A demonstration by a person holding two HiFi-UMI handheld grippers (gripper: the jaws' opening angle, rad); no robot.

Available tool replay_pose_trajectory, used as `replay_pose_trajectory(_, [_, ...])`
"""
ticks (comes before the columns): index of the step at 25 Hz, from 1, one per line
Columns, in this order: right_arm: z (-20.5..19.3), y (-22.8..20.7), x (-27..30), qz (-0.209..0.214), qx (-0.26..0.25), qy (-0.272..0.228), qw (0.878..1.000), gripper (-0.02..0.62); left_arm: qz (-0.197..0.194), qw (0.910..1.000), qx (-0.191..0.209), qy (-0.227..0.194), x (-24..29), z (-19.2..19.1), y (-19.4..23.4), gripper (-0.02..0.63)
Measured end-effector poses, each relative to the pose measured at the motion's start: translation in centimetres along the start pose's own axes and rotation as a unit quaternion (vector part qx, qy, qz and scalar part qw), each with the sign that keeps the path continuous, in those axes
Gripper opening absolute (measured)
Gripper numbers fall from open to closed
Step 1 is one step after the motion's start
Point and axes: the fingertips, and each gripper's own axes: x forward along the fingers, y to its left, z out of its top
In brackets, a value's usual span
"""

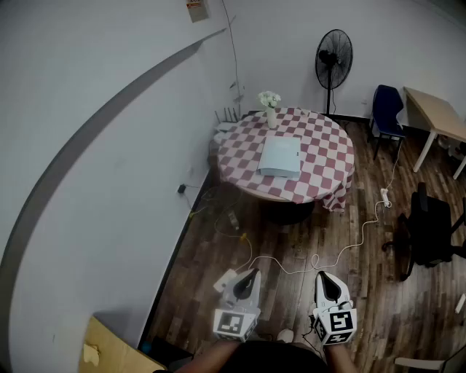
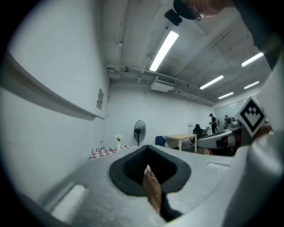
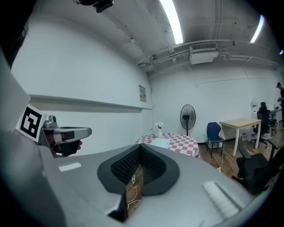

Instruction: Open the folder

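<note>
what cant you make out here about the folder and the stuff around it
- Folder: too small in the head view to show its opening edge or any clasp; the right gripper view sees it nearly edge-on.
- Wall notice: cut by the head view's top edge, print unreadable.
- Flowers: too small in every view to tell their kind.

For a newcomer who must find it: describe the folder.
Find the round table in a red-and-white checked cloth. The folder lies flat near its middle: a pale blue rectangle, unlike the upright vase of flowers at its edge.
</note>
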Motion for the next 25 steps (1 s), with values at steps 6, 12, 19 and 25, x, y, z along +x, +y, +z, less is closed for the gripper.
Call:
replay_pose_trajectory(6, [-0.6,-3.0,0.7,-0.007,0.039,-0.008,0.999,0.002,0.022,0.9997,0.004,-0.01,1.3,-0.4,1.1,0.003])
replay_pose_trajectory(12, [-1.2,-5.1,3.6,-0.018,0.044,0.012,0.999,0.003,0.023,0.9997,-0.008,-0.005,4.3,-1.9,3.2,0.003])
replay_pose_trajectory(19, [-0.2,-8.2,11.4,-0.038,0.026,0.02,0.999,0.002,0.006,0.9993,-0.036,-0.004,12.3,-3.3,7.0,0.003])
replay_pose_trajectory(25, [1.0,-10.5,21.9,-0.04,0.016,0.041,0.998,0.003,-0.005,0.999,-0.044,0.001,21.2,-3.8,12.8,0.003])
